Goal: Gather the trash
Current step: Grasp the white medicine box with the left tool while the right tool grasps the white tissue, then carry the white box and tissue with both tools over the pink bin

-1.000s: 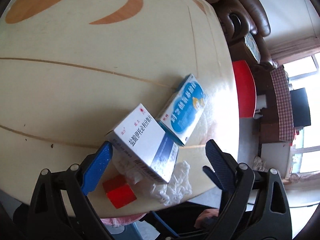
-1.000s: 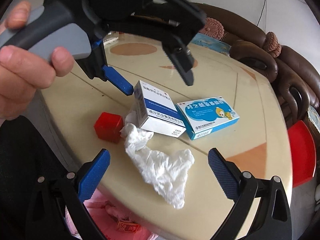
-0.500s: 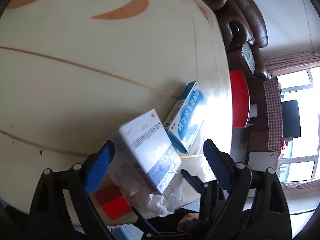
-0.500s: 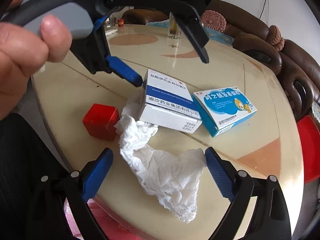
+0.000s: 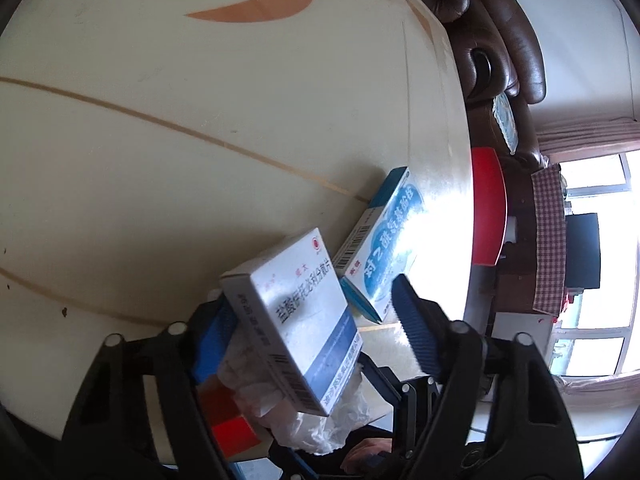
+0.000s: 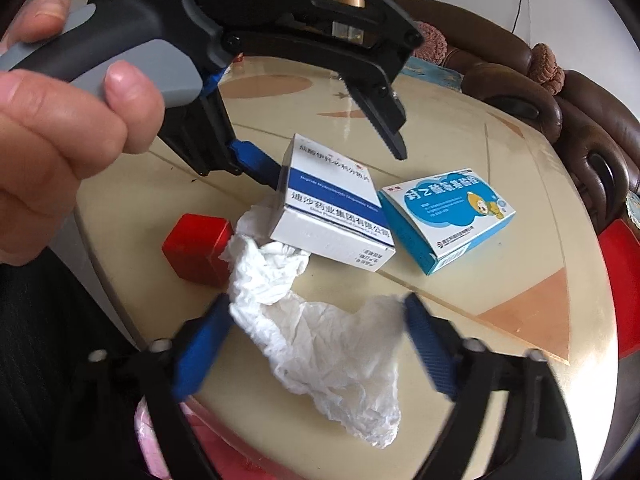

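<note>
1. Left wrist view: our left gripper [image 5: 310,320] reaches around a white medicine box [image 5: 298,320] with a blue band and a barcode on its edge. One blue pad touches the box's left side; the other pad stands off to the right, so the jaws are open and not clamped.
2. Right wrist view shows the same white medicine box [image 6: 332,208] tilted, its near end propped on a crumpled white tissue [image 6: 316,344] and its far side against the left gripper's blue finger.
3. We see the tissue as a long wrinkled wad that runs from under the box toward the table edge.
4. Our right gripper [image 6: 316,348] hovers with its jaws spread wide on either side of the tissue, holding nothing.
5. A blue medicine box [image 6: 452,216] with a cartoon bear lies flat just beside the white one, and whether they touch is hard to tell.
6. A small red cube [image 6: 196,248] sits against the tissue's left side.
7. All of this rests on a cream round table [image 6: 500,288] with orange inlays, near its edge.
8. A brown leather sofa [image 6: 580,120] stands behind the table.
</note>
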A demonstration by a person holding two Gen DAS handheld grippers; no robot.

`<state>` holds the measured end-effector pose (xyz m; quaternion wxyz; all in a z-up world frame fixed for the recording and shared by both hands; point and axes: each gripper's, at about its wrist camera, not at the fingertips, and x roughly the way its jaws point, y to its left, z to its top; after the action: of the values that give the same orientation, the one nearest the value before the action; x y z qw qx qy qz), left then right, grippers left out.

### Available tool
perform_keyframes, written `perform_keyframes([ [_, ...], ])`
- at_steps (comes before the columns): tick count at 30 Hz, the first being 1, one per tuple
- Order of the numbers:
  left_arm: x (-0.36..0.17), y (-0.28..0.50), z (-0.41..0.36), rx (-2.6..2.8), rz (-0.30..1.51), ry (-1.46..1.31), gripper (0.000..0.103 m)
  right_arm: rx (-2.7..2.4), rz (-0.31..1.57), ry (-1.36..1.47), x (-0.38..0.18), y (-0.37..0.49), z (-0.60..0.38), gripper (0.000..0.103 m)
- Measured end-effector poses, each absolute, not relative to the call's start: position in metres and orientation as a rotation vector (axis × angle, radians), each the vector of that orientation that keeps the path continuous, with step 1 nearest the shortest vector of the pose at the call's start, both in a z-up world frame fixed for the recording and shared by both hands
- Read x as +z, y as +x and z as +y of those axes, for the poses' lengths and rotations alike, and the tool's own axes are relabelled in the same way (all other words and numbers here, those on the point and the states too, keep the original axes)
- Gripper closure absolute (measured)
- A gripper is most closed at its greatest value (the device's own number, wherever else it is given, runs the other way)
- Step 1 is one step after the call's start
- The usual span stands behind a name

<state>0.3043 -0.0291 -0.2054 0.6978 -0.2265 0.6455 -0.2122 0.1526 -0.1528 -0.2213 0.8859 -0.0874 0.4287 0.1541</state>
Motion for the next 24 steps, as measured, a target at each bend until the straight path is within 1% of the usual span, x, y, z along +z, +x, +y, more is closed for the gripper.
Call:
perform_keyframes([
  [1, -0.206, 0.304, -0.029, -0.465, 1.446, -0.504, 0.036, 0.314, 0.887, -0.178, -0.222, 0.154, -0.154, 0.027],
  [2, -0.207, 0.304, -0.029, -0.461, 1.451, -0.502, 0.039, 0.316, 0.885, -0.165, -0.222, 0.155, -0.155, 0.032],
  [3, -0.208, 0.303, -0.029, -0.459, 1.453, -0.501, 0.043, 0.32, 0.884, -0.151, -0.223, 0.154, -0.156, 0.035],
  [4, -0.208, 0.303, -0.029, -0.453, 1.451, -0.495, 0.052, 0.311, 0.878, -0.154, -0.222, 0.152, -0.157, 0.041],
  [5, -0.207, 0.303, -0.029, -0.446, 1.451, -0.488, 0.057, 0.313, 0.874, -0.152, -0.221, 0.152, -0.156, 0.045],
  [6, -0.207, 0.304, -0.029, -0.443, 1.454, -0.484, 0.065, 0.318, 0.873, -0.153, -0.221, 0.152, -0.156, 0.049],
  [7, -0.208, 0.304, -0.028, -0.445, 1.457, -0.484, 0.069, 0.319, 0.869, -0.155, -0.221, 0.151, -0.154, 0.055],
  [9, -0.208, 0.304, -0.028, -0.448, 1.462, -0.478, 0.07, 0.325, 0.871, -0.156, -0.221, 0.149, -0.151, 0.063],
  [10, -0.207, 0.304, -0.028, -0.446, 1.459, -0.472, 0.072, 0.329, 0.871, -0.157, -0.221, 0.148, -0.15, 0.074],
  [11, -0.205, 0.304, -0.028, -0.443, 1.456, -0.467, 0.073, 0.324, 0.871, -0.167, -0.22, 0.147, -0.148, 0.08],
  [12, -0.203, 0.304, -0.028, -0.442, 1.449, -0.462, 0.076, 0.32, 0.869, -0.175, -0.22, 0.147, -0.146, 0.082],
  [13, -0.199, 0.304, -0.026, -0.445, 1.436, -0.456, 0.077, 0.309, 0.866, -0.185, -0.22, 0.146, -0.145, 0.083],
  [17, -0.183, 0.302, -0.021, -0.445, 1.385, -0.424, 0.077, 0.295, 0.875, -0.188, -0.219, 0.145, -0.148, 0.086],
  [24, -0.165, 0.296, -0.012, -0.467, 1.335, -0.4, 0.079, 0.246, 0.869, -0.137, -0.204, 0.141, -0.157, 0.087],
])
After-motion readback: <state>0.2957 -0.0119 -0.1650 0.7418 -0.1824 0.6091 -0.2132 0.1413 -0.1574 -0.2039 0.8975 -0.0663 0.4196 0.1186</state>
